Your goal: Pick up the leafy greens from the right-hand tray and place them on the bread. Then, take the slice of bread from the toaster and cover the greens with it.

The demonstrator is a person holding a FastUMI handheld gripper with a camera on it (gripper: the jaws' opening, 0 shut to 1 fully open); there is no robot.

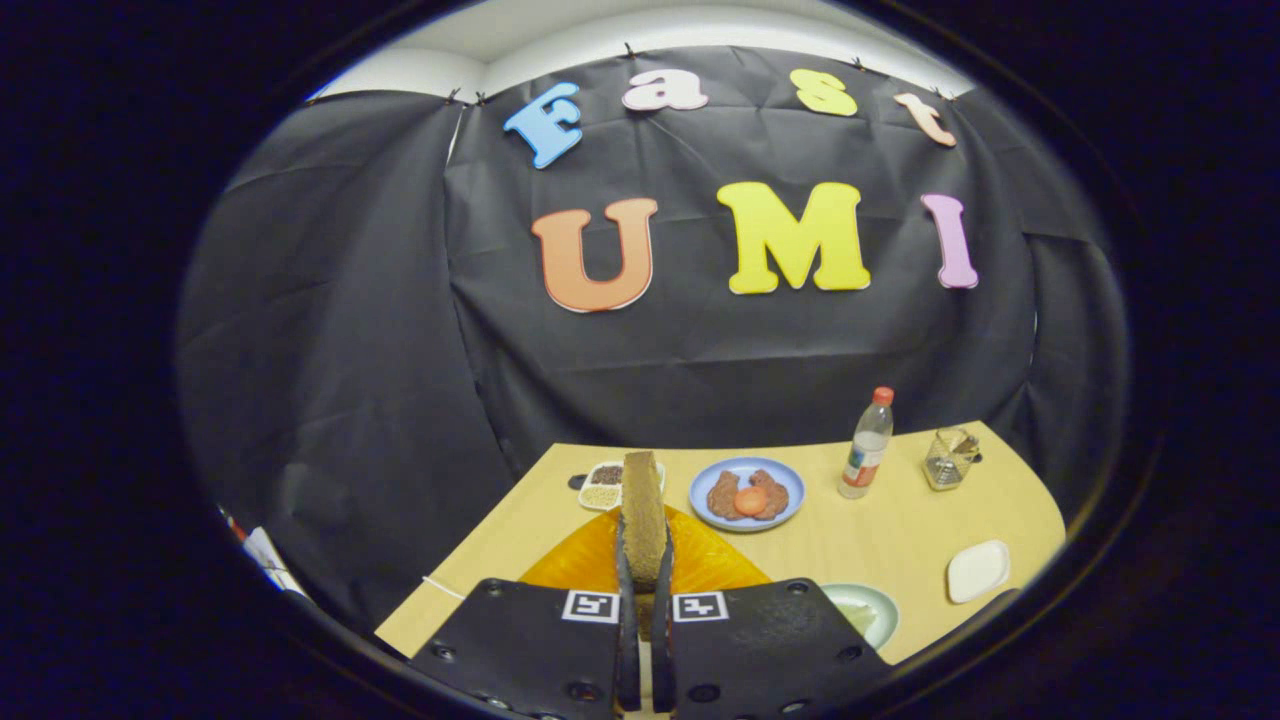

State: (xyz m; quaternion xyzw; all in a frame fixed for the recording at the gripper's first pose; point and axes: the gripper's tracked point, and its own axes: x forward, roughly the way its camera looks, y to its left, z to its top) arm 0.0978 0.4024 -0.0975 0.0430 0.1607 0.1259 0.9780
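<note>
While the pale wooden table (880,530) spreads wide below the booth wall, an orange plate (585,565) lies just ahead of the fingers. Blue plate (790,478) with brown patties and an orange round sits beyond; a divided tray (603,488) of grains to its left. Pale green dish (878,610) beside the right finger, contents unclear. Bottle (868,445), glass jar (950,458), white square dish (978,571) stand well apart to the right.

Gripper (644,600): fingers nearly together, pinching the slice of bread (643,510) edge-on, upright, above the orange plate.

Judgement: slice looks light, stiff-toasted, crumbly at the crust. Hold at lower edge seems sound; hard squeeze could crack it. Lay flat gently. Greens not discernible.
</note>
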